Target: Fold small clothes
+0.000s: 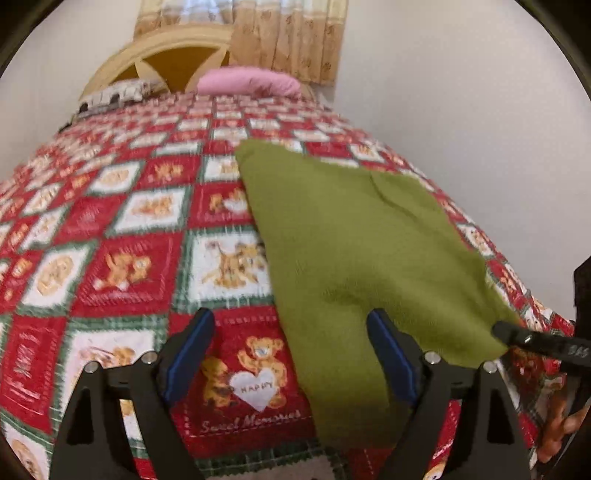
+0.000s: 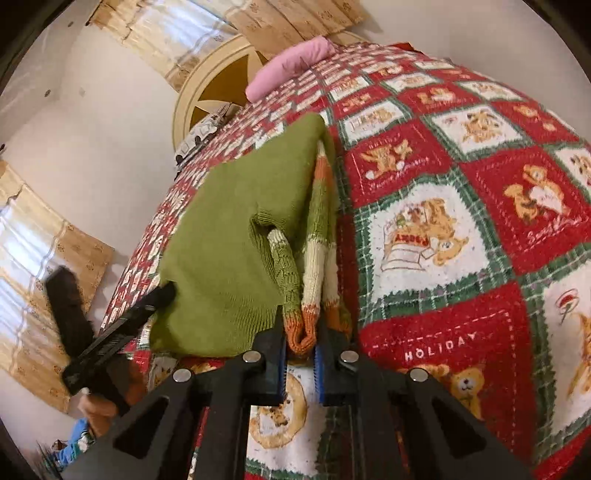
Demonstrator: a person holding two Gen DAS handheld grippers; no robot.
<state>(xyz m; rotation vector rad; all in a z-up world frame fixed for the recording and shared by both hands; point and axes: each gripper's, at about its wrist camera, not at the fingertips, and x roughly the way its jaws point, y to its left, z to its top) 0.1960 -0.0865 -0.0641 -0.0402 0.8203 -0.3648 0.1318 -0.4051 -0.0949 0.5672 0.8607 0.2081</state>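
Note:
A small green knitted sweater (image 1: pixel 354 258) lies folded lengthwise on the teddy-bear bedspread (image 1: pixel 129 266). In the right wrist view the sweater (image 2: pixel 229 229) shows its striped green, cream and orange sleeve (image 2: pixel 314 266) along the right edge. My right gripper (image 2: pixel 301 343) is shut on the striped sleeve cuff at the sweater's near edge. My left gripper (image 1: pixel 291 343) is open, hovering over the sweater's near left edge, one finger over fabric, one over the bedspread. The right gripper's tip (image 1: pixel 517 334) shows at the sweater's right corner in the left wrist view.
A pink pillow (image 1: pixel 251 83) and a patterned pillow (image 1: pixel 118 94) lie at the headboard (image 1: pixel 162 48). Curtains (image 1: pixel 295 33) hang behind. The white wall (image 1: pixel 461 110) runs along the bed's right side. The left gripper (image 2: pixel 122 325) shows at the left of the right wrist view.

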